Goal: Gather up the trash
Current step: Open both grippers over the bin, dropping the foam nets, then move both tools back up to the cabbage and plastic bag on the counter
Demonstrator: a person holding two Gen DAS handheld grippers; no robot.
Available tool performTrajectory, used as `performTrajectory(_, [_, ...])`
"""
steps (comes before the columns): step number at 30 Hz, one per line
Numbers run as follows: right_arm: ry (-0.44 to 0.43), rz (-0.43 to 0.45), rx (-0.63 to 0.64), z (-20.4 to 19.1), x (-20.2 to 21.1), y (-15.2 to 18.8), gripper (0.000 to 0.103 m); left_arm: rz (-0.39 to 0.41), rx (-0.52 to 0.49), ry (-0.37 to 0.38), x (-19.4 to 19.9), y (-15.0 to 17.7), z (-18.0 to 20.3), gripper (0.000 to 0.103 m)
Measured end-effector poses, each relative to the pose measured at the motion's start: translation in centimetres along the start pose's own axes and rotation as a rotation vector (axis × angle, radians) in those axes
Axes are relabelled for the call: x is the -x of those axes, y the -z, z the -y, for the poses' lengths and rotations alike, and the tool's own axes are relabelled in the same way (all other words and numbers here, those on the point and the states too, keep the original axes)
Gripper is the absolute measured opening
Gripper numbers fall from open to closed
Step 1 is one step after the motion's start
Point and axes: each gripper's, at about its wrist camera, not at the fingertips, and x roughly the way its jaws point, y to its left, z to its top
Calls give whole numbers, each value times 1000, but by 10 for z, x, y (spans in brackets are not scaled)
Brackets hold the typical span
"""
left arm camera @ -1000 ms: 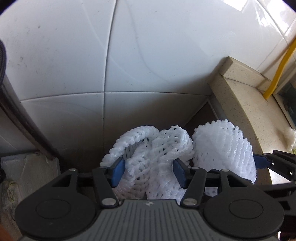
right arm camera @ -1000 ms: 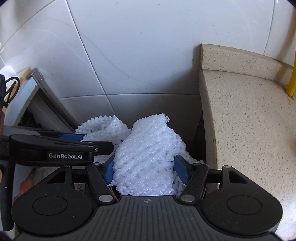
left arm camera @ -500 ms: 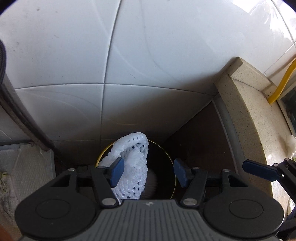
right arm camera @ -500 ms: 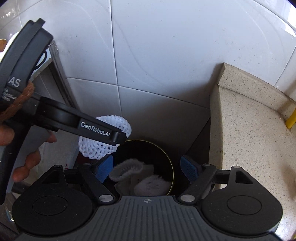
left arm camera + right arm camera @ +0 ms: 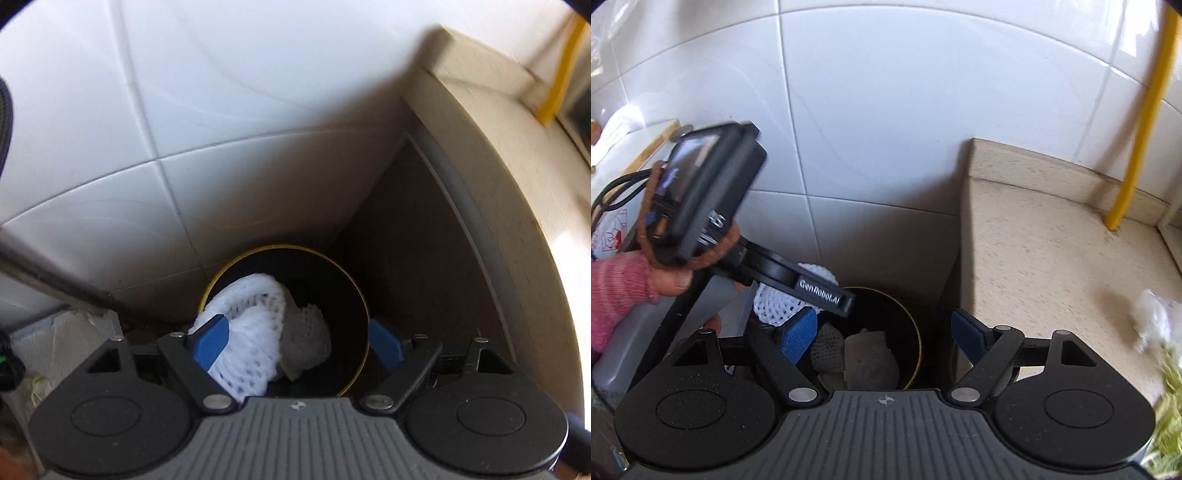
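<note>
A black bin with a yellow rim [image 5: 356,291] stands on the floor in the corner below both grippers. My left gripper [image 5: 295,336] hangs over it and its jaws are opening. A white foam net [image 5: 251,332] clings to the left pad [image 5: 210,341] and droops into the bin, clear of the other pad. More foam nets [image 5: 864,358] lie in shadow inside the bin [image 5: 918,343]. My right gripper [image 5: 882,328] is open above the bin with nothing between its pads. In the right wrist view, one left gripper finger [image 5: 823,295] crosses over the white net [image 5: 775,306].
A white tiled wall [image 5: 258,110] backs the bin. A beige stone counter [image 5: 1052,258] rises on the right, with a yellow pipe [image 5: 1137,129], a crumpled white scrap [image 5: 1152,321] and yellow-green cloth [image 5: 1171,406]. A hand in a pink sleeve [image 5: 613,291] holds the left gripper.
Both grippers held foam nets a second ago. The right one let its net fall into the bin and rose. The left jaws spread wide; its net now hangs off one pad.
</note>
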Motion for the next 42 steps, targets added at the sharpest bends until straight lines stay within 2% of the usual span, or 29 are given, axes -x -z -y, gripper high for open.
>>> performTrajectory(2, [10,20,-28,6,11,4,85,-107,-11,106,-9,-6,4,80])
performTrajectory(3, [12,30,-49,10,16,7,85,-130,-14,89,-13,-9,5,80])
performTrajectory(5, [7,48,-97,17,24,13,85,-107,-13,1,-14,-12,6,80])
performTrajectory(8, [11,91,-153,28,35,21,85,-127,85,64,-13,-16,-4,80])
performTrajectory(11, [6,123,-201,41,48,30,85,-41,88,53,13,-16,1,80])
performTrajectory(15, [37,165,-234,64,72,41,85,80,-72,36,56,-15,39,80])
performTrajectory(20, [137,202,-306,104,107,63,86,207,-193,157,102,-14,88,80])
performTrajectory(26, [253,226,-466,155,141,107,86,354,-451,223,133,-10,162,82])
performTrajectory(28, [283,236,-511,168,148,119,86,368,-519,246,132,-10,182,82])
performTrajectory(32, [325,225,-623,187,150,141,86,349,-624,287,119,-16,219,82])
performTrajectory(35, [317,209,-702,192,150,154,86,357,-745,316,108,-20,240,82])
performTrajectory(37, [349,194,-720,190,151,161,86,354,-840,333,100,-23,256,82])
performTrajectory(40, [402,184,-771,189,158,169,86,331,-959,325,85,-30,278,82])
performTrajectory(42, [413,187,-820,190,164,177,87,318,-993,323,75,-37,288,82])
